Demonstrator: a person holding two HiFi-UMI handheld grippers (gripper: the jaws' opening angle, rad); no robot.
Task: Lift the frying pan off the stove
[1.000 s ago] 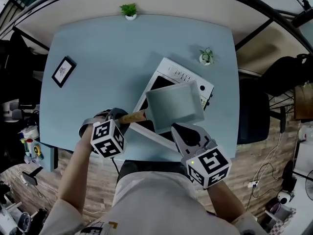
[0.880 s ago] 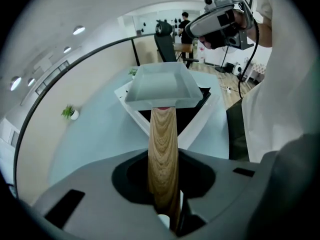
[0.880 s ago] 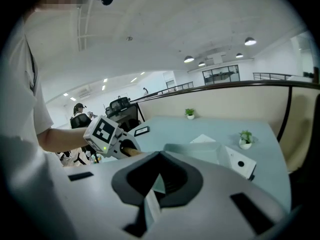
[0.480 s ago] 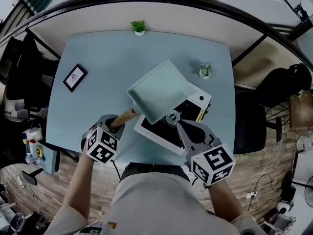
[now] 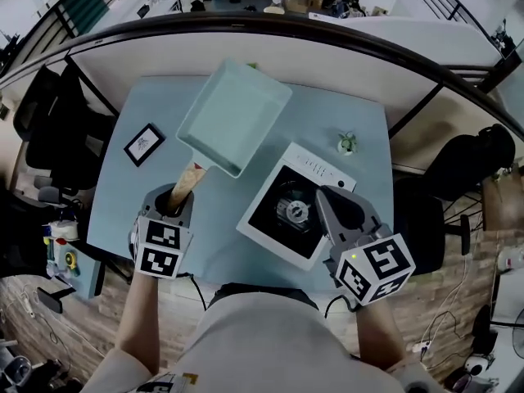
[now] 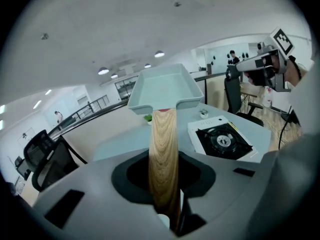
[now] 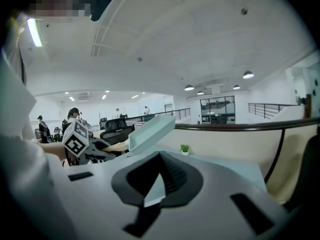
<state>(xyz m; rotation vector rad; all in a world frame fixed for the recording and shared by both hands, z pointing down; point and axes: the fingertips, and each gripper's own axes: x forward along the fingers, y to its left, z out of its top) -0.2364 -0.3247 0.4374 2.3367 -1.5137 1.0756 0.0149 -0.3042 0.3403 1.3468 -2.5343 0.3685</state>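
Note:
A pale green rectangular frying pan (image 5: pixel 233 117) hangs in the air above the table's far left, clear of the stove. My left gripper (image 5: pixel 173 205) is shut on its wooden handle (image 5: pixel 187 182). In the left gripper view the handle (image 6: pixel 163 149) runs out from between the jaws to the pan (image 6: pixel 163 88). The white stove (image 5: pixel 296 214) with its black burner lies uncovered near the table's front right. My right gripper (image 5: pixel 337 213) hovers over the stove's right side, jaws together and empty. The right gripper view shows the tilted pan (image 7: pixel 150 130) from the side.
The pale blue table (image 5: pixel 219 223) also carries a framed picture (image 5: pixel 144 144) at the left and a small potted plant (image 5: pixel 347 143) behind the stove. Office chairs stand off both sides of the table. A curved railing runs behind it.
The pan has risen off the stove and swung up and to the left with my left gripper. The burner, covered before, now shows. My right gripper has drifted slightly right.

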